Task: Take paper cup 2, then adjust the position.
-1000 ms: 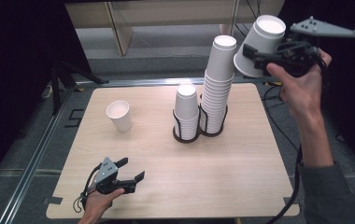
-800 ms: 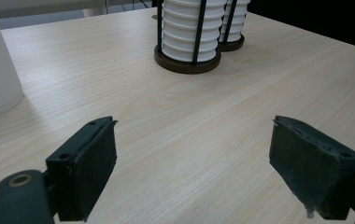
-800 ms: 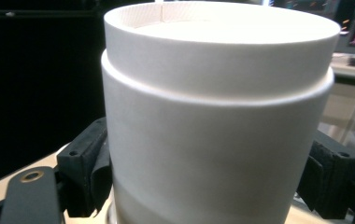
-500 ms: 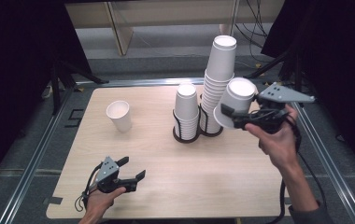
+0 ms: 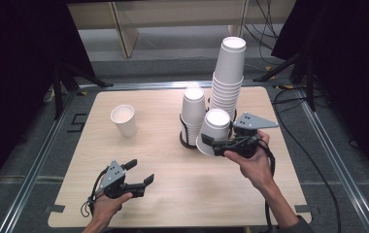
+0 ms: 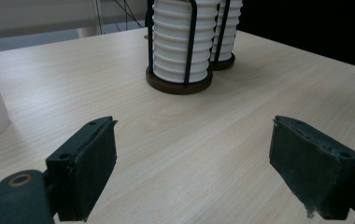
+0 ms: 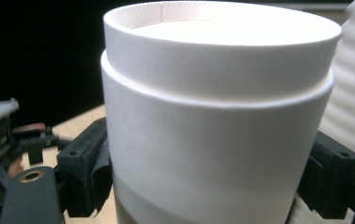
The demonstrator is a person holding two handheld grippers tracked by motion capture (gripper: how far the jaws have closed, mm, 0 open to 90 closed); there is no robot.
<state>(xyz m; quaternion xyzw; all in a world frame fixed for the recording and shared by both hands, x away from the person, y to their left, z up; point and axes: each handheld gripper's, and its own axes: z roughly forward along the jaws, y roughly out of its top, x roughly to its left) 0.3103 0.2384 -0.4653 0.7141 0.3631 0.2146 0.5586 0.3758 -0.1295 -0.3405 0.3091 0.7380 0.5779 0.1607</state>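
My right gripper [image 5: 220, 143] is shut on a white paper cup [image 5: 215, 129], held bottom-up and tilted, low over the table in front of the two cup stacks. In the right gripper view that cup [image 7: 213, 116] sits between the black jaws, pads pressing both sides. The short stack [image 5: 193, 110] and the tall stack [image 5: 228, 73] stand in dark wire holders. A single cup [image 5: 124, 120] stands upright at the left. My left gripper [image 5: 138, 174] rests at the front left, open and holding nothing; ahead of it in its own view are the holders [image 6: 178, 42].
The wooden table [image 5: 163, 194] has bare room between the two hands and along its front edge. Metal rails [image 5: 37, 165] run along both sides. A cable [image 5: 318, 170] trails from the right gripper off the right edge.
My right hand has come down from high beside the tall stack to low in front of the holders, carrying the cup with it. The left gripper has stayed put.
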